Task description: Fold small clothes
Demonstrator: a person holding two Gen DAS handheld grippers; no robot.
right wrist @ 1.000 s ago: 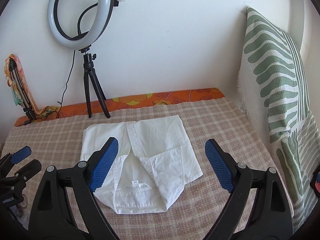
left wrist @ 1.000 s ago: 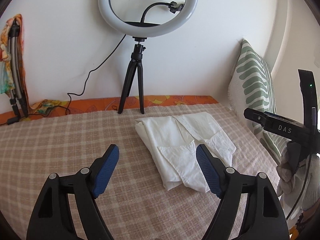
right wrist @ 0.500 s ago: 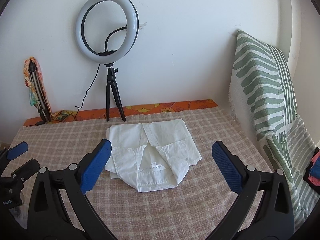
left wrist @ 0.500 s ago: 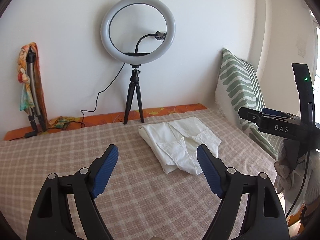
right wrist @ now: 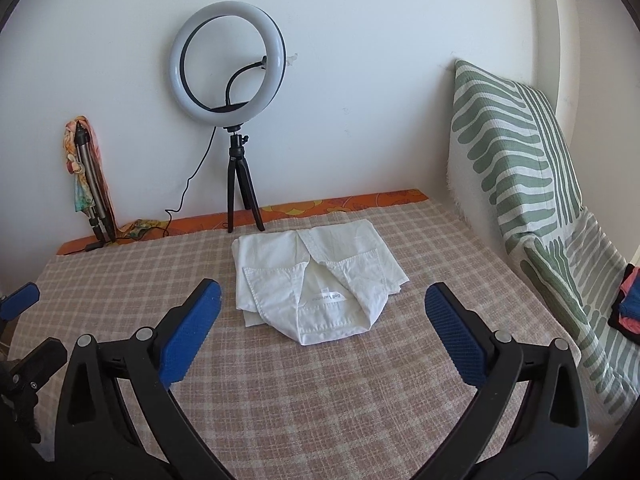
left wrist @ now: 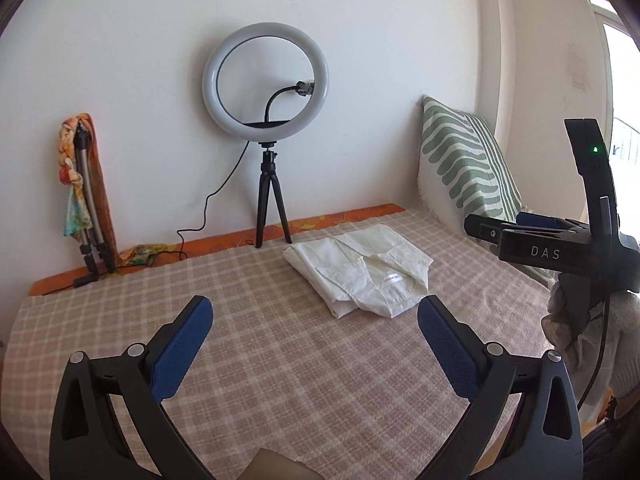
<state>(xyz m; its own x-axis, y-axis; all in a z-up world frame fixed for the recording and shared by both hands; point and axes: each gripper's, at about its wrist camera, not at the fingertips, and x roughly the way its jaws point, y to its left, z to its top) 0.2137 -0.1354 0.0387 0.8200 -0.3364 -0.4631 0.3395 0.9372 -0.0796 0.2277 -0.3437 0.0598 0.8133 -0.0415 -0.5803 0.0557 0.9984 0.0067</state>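
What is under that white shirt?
The white shirt lies folded on a checked cloth, which shows all around it. Whatever lies directly beneath is hidden by the shirt's own layers.

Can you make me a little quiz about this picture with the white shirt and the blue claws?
1. True or false: the left claw is holding the shirt.
2. What stands behind the shirt by the wall? A) ring light B) fan C) clock
3. Fill in: the striped pillow leans at the bed's ____ side, seen from the right claw.

Key: 1. False; both claws are open and hold nothing, and the shirt lies folded on the checked cover. 2. A. 3. Right.
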